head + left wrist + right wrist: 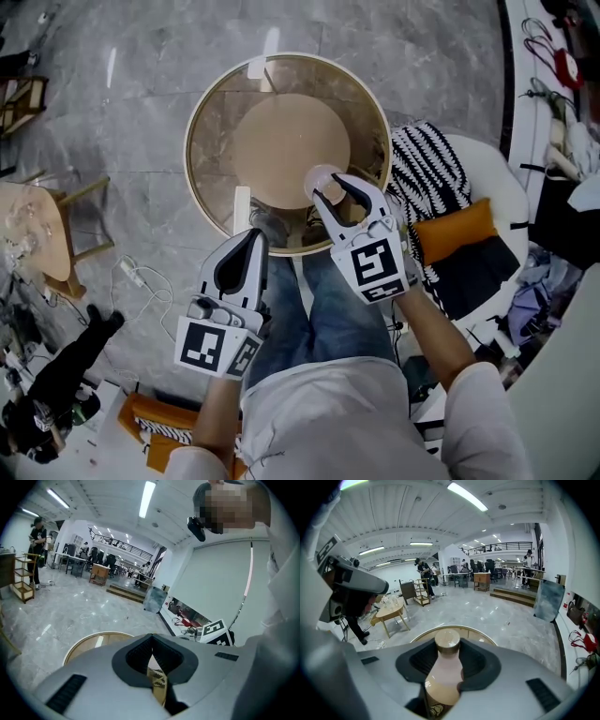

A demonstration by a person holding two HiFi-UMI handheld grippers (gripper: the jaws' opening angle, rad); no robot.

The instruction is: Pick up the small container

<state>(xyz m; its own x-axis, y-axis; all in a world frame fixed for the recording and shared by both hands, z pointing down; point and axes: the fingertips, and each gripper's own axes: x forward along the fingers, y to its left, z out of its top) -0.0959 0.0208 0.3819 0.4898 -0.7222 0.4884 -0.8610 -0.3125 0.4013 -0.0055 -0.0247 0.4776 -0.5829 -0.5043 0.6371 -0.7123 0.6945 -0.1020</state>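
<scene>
1. The right tool (330,187) was clamped on the small container (319,176), a pale pinkish bottle with a tan lid, one jaw on each side of its body.
2. From the right gripper view, the container (443,672) stood upright between the dark pads (474,660) of that tool (449,645). Its lid rose above them and its base was hidden behind the tool's body.
3. Seen from above, the container sat over the near part of the round glass desk (202,112), beside the brown disc (291,141) at its middle. I could not tell whether it touched the glass.
4. The left tool (255,234) was closed, its tips together with nothing between them. It hung nearer the person than the right one, at the desk's near edge and above their jeans (323,319).
5. In the left gripper view, that tool's (151,639) tips met at a point, with the desk's rim (79,646) showing beyond.
6. A black-and-white striped cloth (427,178) and an orange cushion (455,230) lay on a white seat just right of the desk.
</scene>
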